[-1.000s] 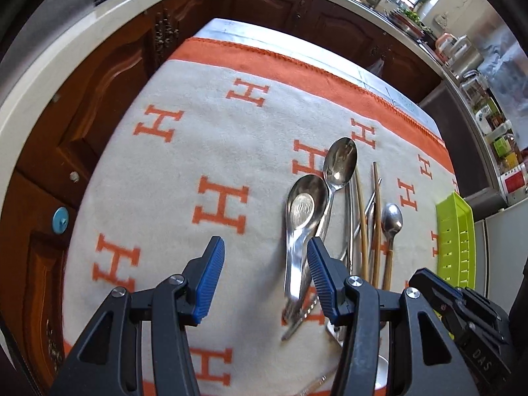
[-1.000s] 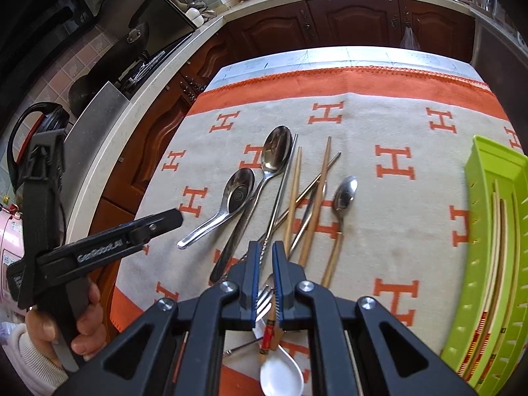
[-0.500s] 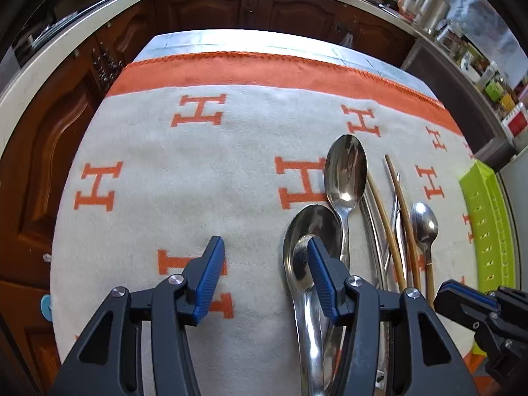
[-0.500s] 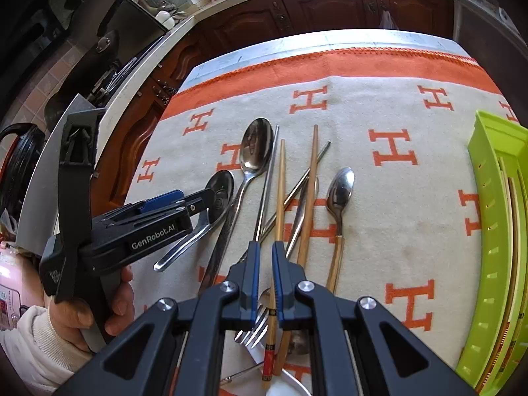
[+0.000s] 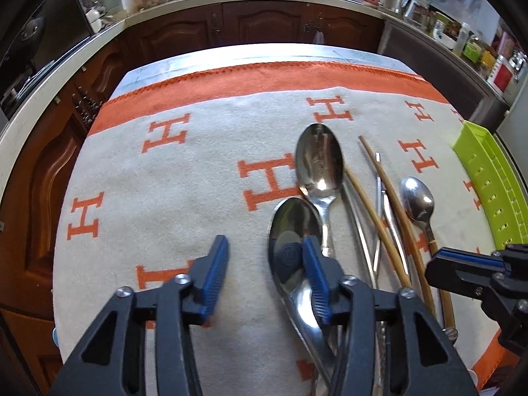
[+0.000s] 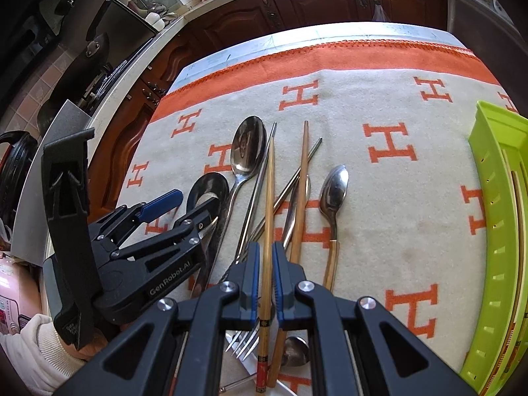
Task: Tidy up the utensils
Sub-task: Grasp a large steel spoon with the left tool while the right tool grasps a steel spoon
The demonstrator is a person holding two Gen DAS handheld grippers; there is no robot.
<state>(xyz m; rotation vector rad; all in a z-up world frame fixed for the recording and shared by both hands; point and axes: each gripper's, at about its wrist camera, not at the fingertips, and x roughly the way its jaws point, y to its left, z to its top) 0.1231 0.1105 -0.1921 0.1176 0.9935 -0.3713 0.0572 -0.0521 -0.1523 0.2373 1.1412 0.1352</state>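
Fingers of the right gripper (image 6: 264, 275) stand nearly shut, blue pads pressed on either side of a wooden chopstick (image 6: 269, 198) near its decorated end, so that it is gripped; fingers of the left gripper (image 5: 264, 274) are closing but not yet on anything, the right pad lying over the bowl of the short spoon (image 5: 293, 231), the left pad over bare cloth (image 5: 165, 198). Nearest the cameras lie a fork (image 6: 246, 343) and the ends of the handles; beyond them, on the cloth, the heap fans out: short spoon, long spoon (image 5: 318, 161), two metal chopsticks, a second wooden chopstick (image 6: 301, 191), and a small spoon (image 6: 334, 191) with a wooden handle; the green tray (image 6: 501, 231), the likely destination, stands at the right edge of the cloth, well apart from the heap, with what look like chopsticks already in a slot.

Advice for the step, as judgement: the held chopstick crosses the metal ones, so it is best lifted straight up before carrying it sideways, lest neighbours be dragged; the grip sits near one end, so the far tip may droop. The left gripper would do better to straddle the short spoon's handle than its wide, slippery bowl.

Legible writing: "GenRobot.AI" on the left gripper's body, seen from the right wrist; orange "H" letters repeated across the cloth; marks on the chopstick's red end are too small to read.
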